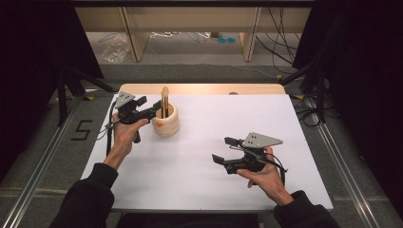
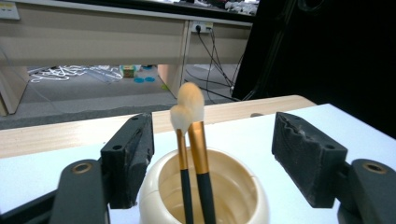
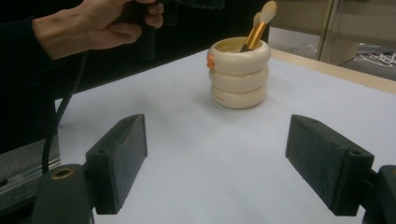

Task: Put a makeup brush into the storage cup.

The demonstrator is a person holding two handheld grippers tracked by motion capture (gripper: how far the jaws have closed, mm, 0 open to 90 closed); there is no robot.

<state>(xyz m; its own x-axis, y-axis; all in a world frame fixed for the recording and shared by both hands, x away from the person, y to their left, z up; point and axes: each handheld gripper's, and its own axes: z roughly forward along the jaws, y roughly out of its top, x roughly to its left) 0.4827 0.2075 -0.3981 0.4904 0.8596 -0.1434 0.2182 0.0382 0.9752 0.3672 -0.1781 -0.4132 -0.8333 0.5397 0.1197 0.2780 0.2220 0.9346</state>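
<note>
Above the cream holder (image 2: 205, 196), left gripper (image 2: 212, 158) jaws wide, brush (image 2: 198, 140) handles' lower ends hidden inside, right gripper (image 3: 215, 172) jaws wide.

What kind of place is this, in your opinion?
Probably a lab or recording workspace: black curtains flank a white-topped table, loose cables cross the floor, and a hand-held two-jaw left gripper works at a cream ringed brush pot.

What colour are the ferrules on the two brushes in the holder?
Gold, between black handles and cream bristles on the brushes; clearest in the left gripper view.
</note>
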